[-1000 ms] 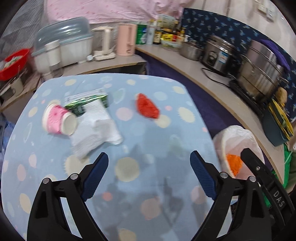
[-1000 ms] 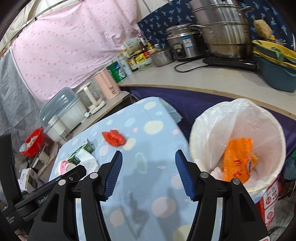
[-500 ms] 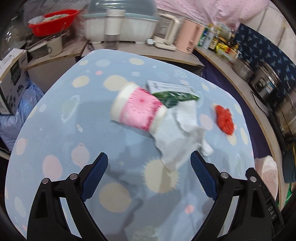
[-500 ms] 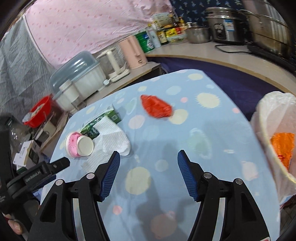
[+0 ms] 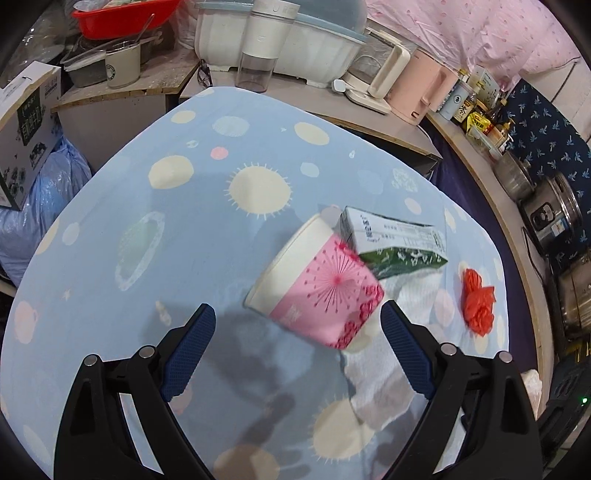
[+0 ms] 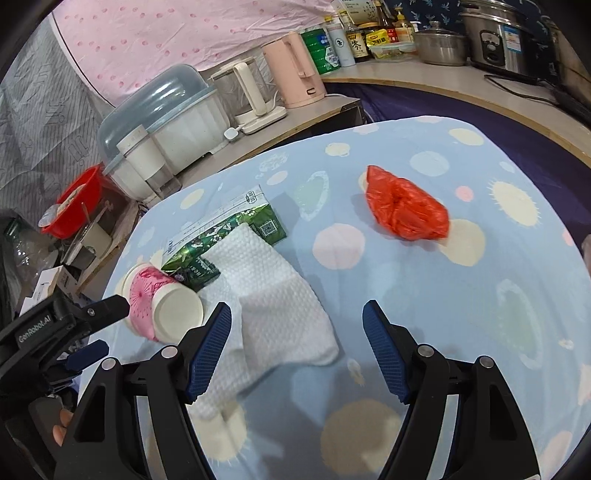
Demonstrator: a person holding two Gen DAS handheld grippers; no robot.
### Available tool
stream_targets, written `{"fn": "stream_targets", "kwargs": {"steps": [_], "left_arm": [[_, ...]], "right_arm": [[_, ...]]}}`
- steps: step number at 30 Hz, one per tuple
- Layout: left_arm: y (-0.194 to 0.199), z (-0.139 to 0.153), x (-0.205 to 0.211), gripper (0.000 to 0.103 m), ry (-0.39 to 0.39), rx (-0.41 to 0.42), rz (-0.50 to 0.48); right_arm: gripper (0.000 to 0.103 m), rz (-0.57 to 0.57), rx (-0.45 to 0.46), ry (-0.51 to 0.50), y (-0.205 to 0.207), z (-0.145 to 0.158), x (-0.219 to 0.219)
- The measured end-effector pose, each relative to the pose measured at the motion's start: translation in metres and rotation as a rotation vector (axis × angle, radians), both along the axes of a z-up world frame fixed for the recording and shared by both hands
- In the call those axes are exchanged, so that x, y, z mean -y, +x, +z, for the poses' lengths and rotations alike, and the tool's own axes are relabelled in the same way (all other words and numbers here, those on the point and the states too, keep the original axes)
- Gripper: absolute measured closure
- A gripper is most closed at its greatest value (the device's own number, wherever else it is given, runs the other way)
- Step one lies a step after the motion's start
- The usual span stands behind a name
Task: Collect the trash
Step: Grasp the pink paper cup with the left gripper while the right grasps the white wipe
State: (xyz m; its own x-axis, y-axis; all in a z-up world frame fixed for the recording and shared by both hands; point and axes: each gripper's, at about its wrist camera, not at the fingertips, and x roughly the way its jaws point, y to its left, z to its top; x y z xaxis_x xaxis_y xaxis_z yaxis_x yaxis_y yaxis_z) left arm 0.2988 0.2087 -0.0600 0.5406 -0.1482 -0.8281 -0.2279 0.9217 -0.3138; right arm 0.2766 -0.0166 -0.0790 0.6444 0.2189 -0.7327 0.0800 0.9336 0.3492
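A pink paper cup (image 5: 317, 291) lies on its side on the blue dotted tablecloth (image 5: 166, 240), against a green carton (image 5: 395, 243) and a white paper towel (image 5: 388, 369). A crumpled red plastic bag (image 5: 478, 306) sits apart, further right. My left gripper (image 5: 295, 314) is open, and the cup lies just ahead of its fingertips, not pressed. In the right wrist view the cup (image 6: 162, 306), carton (image 6: 221, 236), towel (image 6: 273, 295) and red bag (image 6: 406, 210) all show. My right gripper (image 6: 297, 310) hangs over the towel's near corner with jaws opening and nothing gripped. The left gripper (image 6: 99, 328) appears beside the cup.
Behind the table a counter (image 6: 388, 70) carries a pink kettle (image 6: 295, 74), a covered dish rack (image 6: 166, 114), bottles and a rice cooker (image 6: 495, 37). A red basin (image 5: 122, 14) and a cardboard box (image 5: 22, 122) stand past the table's left edge. The white bin liner (image 5: 532, 380) peeks in at lower right.
Both grippers have swung away from the lined bin and come down over the trash. The cup now fills the left view, the towel lies under the right gripper, whose jaws stand wider.
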Motion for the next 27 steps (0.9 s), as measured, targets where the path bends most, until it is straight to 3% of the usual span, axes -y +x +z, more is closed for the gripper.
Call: {"fn": "stream_targets", "kwargs": {"steps": [8,13,14,18,21,27], "left_arm": [[0.034,-0.018,0.010,0.016,-0.006,-0.055,0.028],[0.043,-0.033,0.014,0.010,-0.022,-0.084,0.048],[0.044,-0.035,0.015,0.010,-0.029,-0.086,0.050],[0.046,-0.042,0.020,0.011,-0.041,-0.091,0.032],[0.041,-0.041,0.026,0.017,-0.015,-0.071,-0.002],[0.017,-0.039,0.031,0.020,-0.042,-0.059,-0.064]], "right_arm": [[0.034,0.026,-0.040,-0.025,0.013,-0.021,-0.010],[0.061,0.040,-0.039,-0.087,0.009,-0.027,-0.015],[0.070,0.048,-0.040,-0.088,0.008,-0.028,-0.015],[0.088,0.064,-0.049,-0.043,0.002,-0.031,-0.010],[0.089,0.062,-0.049,-0.023,-0.005,-0.032,-0.007],[0.092,0.055,-0.042,0.004,-0.026,-0.027,0.000]]}}
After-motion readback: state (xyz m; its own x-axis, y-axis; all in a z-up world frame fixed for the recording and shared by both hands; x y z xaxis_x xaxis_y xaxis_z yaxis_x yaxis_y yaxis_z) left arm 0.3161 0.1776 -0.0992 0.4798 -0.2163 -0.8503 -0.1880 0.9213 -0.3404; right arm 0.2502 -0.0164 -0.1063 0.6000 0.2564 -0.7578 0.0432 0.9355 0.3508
